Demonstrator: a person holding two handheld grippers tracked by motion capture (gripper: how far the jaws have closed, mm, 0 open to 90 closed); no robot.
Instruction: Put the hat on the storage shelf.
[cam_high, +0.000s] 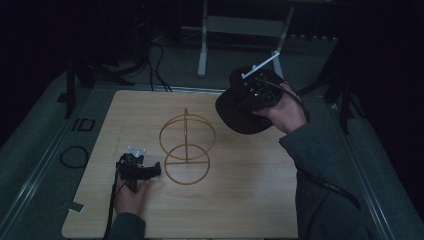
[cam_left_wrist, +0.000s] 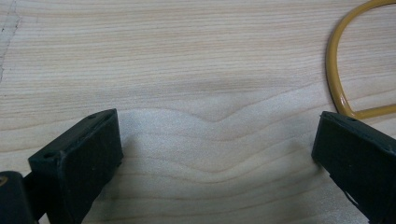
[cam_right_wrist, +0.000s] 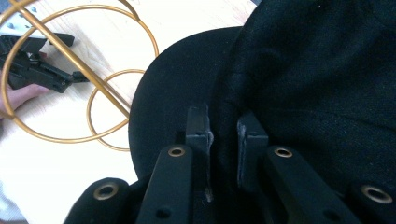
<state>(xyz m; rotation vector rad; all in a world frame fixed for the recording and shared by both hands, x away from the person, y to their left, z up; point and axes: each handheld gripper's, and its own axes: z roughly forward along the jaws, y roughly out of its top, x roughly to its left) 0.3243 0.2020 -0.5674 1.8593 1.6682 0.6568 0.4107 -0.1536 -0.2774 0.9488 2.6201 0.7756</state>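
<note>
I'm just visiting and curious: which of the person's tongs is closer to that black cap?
The right. The right tongs are clamped on the black cap, holding it above the table's far right. The left tongs sit open on the wooden table, beyond the gold wire stand.

Black fabric cap with flat brim (cam_high: 239, 112): you hold it raised, tilted, just right of the stand | gold wire stand of two rings on a post (cam_high: 186, 150): upright mid-table, base ring flat, upper ring vertical
</note>
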